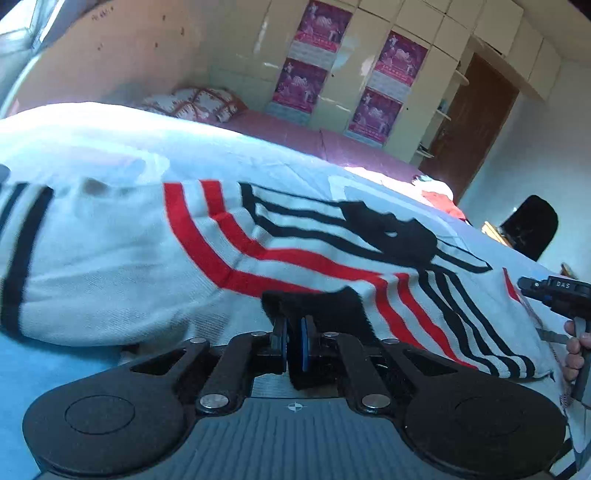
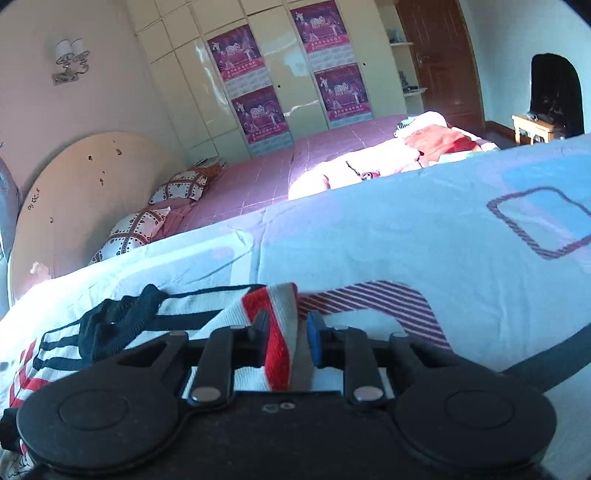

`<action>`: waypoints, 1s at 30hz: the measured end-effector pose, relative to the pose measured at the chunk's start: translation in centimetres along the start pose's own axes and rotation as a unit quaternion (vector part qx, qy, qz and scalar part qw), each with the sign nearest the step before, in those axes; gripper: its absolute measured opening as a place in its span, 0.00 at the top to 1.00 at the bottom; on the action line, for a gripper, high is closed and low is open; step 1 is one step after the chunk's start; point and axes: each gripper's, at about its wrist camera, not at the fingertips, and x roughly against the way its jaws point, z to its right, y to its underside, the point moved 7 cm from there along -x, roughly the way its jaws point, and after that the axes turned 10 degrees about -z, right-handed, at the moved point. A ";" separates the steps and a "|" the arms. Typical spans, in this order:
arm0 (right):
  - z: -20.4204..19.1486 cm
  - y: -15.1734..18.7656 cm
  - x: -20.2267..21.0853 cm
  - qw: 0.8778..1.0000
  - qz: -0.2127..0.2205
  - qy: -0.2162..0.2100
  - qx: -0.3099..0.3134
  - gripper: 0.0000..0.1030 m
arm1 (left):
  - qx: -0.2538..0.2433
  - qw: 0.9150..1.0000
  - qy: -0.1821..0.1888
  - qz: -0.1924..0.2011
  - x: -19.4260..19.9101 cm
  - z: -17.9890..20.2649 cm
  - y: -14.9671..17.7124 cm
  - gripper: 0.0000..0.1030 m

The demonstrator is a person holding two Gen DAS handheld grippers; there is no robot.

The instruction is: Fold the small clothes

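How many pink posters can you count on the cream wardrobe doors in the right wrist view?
4. On the left door, an upper pink poster with a lower pink poster beneath it; on the right door, an upper one and a lower one. None looks hidden.

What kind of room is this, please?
Most likely a bedroom. A bed with a patterned cover fills the view, pillows lie against a headboard, and a tall wardrobe with posters stands behind.
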 end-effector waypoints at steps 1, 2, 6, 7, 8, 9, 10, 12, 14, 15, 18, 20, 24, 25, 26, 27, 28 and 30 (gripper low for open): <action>-0.3 -0.1 0.0 1.000 0.001 -0.004 0.013 0.82 | -0.006 1.000 -0.011 0.018 0.9 0.0 -0.5 0.95; -0.8 -0.3 -0.4 0.999 -0.002 -0.008 0.032 0.83 | -0.017 0.999 -0.014 0.028 1.3 0.4 -1.0 0.95; -2.0 0.0 -3.8 0.993 -0.037 0.030 0.108 0.90 | -0.104 0.994 0.033 -0.013 -1.6 6.0 -2.8 0.95; -1.7 -0.3 -4.5 0.993 -0.035 0.039 0.109 0.91 | -0.119 0.992 0.024 -0.033 -3.0 6.8 -2.7 0.95; -1.2 -0.8 -4.9 0.994 -0.033 0.038 0.097 0.92 | -0.125 0.991 0.012 -0.045 -4.3 7.2 -2.6 0.95; -0.7 -1.3 -5.1 0.995 -0.035 0.043 0.087 0.93 | -0.121 0.991 0.000 -0.061 -5.4 6.9 -2.4 0.95; -0.3 -1.7 -5.0 0.994 -0.040 0.060 0.078 0.91 | -0.115 0.991 0.000 -0.063 -6.0 6.6 -2.3 0.95; -0.3 -1.8 -3.9 0.996 -0.044 0.038 0.066 0.87 | -0.089 0.994 0.007 -0.058 -5.8 6.0 -2.4 0.96; -0.5 -1.6 -3.0 0.996 -0.039 0.029 0.069 0.87 | -0.086 0.996 0.006 -0.035 -4.8 6.4 -2.8 0.95; -0.7 -1.1 -2.1 0.996 -0.031 0.026 0.078 0.87 | -0.092 0.995 0.012 -0.024 -4.5 7.1 -2.8 0.95; -2.0 1.2 -0.7 0.995 -0.041 0.000 0.091 0.86 | -0.124 0.991 0.042 -0.025 -5.0 9.9 -2.6 0.95; -2.8 3.1 -0.2 0.993 -0.056 0.001 0.106 0.86 | -0.141 0.988 0.038 -0.048 -6.2 10.9 -1.8 0.95; -3.6 7.8 3.9 0.987 -0.043 0.033 0.153 0.86 | -0.126 0.990 0.032 -0.044 -6.0 9.5 -0.7 0.95; -3.6 8.5 4.7 0.985 -0.040 0.043 0.164 0.86 | -0.111 0.992 0.034 -0.044 -5.7 8.8 -0.6 0.95; -3.7 8.8 5.5 0.984 -0.038 0.048 0.166 0.83 | -0.102 0.993 0.032 -0.043 -5.3 8.1 -0.6 0.95; -4.2 8.9 6.4 0.985 -0.032 0.043 0.161 0.82 | -0.098 0.994 0.032 -0.042 -5.0 7.8 -0.7 0.95; -4.8 9.0 7.0 0.987 -0.026 0.030 0.159 0.82 | -0.095 0.994 0.028 -0.037 -4.6 7.8 -0.9 0.95; -5.7 9.1 7.4 0.987 -0.022 0.014 0.159 0.82 | -0.098 0.994 0.042 -0.021 -4.2 8.9 -1.3 0.94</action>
